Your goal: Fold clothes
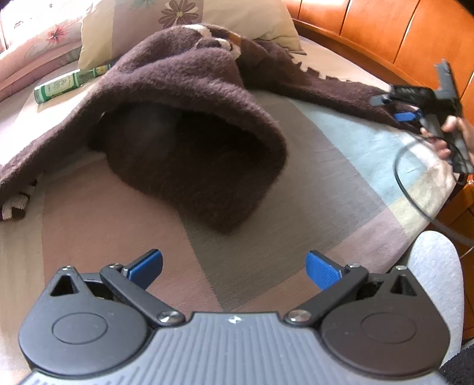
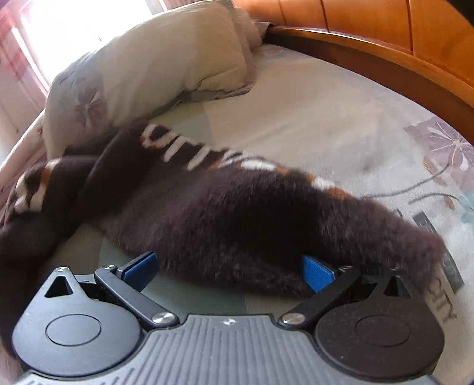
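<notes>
A dark brown fuzzy sweater [image 1: 183, 97] with a white and orange pattern lies crumpled on the bed, one fold arching up like a hood. My left gripper [image 1: 234, 263] is open over bare bedsheet [image 1: 296, 192], a short way in front of that fold, with nothing between its fingers. In the right wrist view the sweater [image 2: 237, 207] stretches across the bed, and my right gripper [image 2: 229, 266] is open with its lower edge lying between the blue pads. From the left wrist view, the right gripper [image 1: 397, 108] sits at the sweater's far right end, held by a hand.
A green bottle [image 1: 59, 86] lies on the bed left of the sweater. Flowered pillows [image 1: 189, 17] [image 2: 154, 65] are behind it. A curved wooden bed frame [image 1: 385, 32] [image 2: 385, 59] borders the right. A black cable [image 1: 408, 189] hangs by the hand, above a grey-clad knee [image 1: 435, 275].
</notes>
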The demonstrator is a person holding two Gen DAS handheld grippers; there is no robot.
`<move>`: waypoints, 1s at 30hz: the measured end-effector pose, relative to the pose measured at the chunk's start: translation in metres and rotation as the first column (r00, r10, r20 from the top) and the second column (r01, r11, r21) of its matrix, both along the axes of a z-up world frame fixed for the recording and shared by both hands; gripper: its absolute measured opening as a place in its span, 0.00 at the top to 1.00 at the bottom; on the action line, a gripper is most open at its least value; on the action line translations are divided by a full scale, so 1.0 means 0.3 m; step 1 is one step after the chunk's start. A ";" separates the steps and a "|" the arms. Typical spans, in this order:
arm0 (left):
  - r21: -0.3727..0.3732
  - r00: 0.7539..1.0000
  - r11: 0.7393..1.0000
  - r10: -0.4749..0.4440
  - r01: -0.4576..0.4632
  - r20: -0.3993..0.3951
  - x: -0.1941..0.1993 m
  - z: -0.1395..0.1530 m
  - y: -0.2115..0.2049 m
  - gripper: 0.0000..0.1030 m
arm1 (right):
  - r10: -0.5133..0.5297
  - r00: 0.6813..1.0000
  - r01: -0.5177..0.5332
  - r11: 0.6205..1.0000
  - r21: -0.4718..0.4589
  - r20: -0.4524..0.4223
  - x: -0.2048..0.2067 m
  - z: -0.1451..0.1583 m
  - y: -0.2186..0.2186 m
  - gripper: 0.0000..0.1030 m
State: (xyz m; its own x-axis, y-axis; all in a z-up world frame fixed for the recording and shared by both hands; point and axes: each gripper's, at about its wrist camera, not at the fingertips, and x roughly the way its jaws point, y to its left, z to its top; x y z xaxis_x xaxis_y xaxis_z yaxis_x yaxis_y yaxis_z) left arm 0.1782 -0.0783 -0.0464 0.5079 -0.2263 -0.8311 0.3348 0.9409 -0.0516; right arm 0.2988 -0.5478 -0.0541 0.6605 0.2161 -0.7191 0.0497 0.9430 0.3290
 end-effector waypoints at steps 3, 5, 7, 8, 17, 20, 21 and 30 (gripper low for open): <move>-0.009 1.000 1.000 0.001 -0.001 -0.001 0.013 -0.002 -0.005 0.01 | 0.013 1.000 -0.013 1.000 0.015 0.004 -0.035 0.047 -0.013 0.00; -0.016 1.000 1.000 -0.005 0.005 0.004 0.017 -0.002 -0.016 0.01 | -0.033 0.999 0.031 0.998 0.056 0.025 -0.053 0.082 -0.047 0.00; -0.014 1.000 1.000 -0.020 0.020 0.011 0.015 -0.003 -0.033 0.01 | -0.062 0.997 0.058 0.993 0.101 0.035 -0.071 0.105 -0.061 0.00; -0.007 1.000 1.000 -0.025 0.025 0.017 0.012 -0.003 -0.041 0.01 | -0.047 0.998 0.043 0.993 0.113 0.038 -0.080 0.110 -0.044 0.00; 0.024 0.999 1.000 -0.005 0.004 0.045 -0.017 0.010 -0.019 0.01 | 0.207 0.978 -0.207 0.978 0.001 0.026 -0.201 0.084 0.337 0.00; 0.011 0.998 1.000 0.016 -0.017 0.060 -0.022 0.026 0.015 0.01 | 0.262 0.965 -0.263 0.961 -0.086 -0.018 -0.244 0.047 0.472 0.00; 0.008 0.998 1.000 0.022 -0.022 0.066 -0.023 0.032 0.025 0.01 | 0.273 0.961 -0.275 0.955 -0.110 -0.032 -0.259 0.034 0.509 0.00; -0.076 0.986 0.990 -0.104 0.115 0.133 0.062 0.150 -0.071 0.01 | 0.182 0.980 -0.194 0.962 -0.193 -0.080 -0.397 -0.046 0.607 0.00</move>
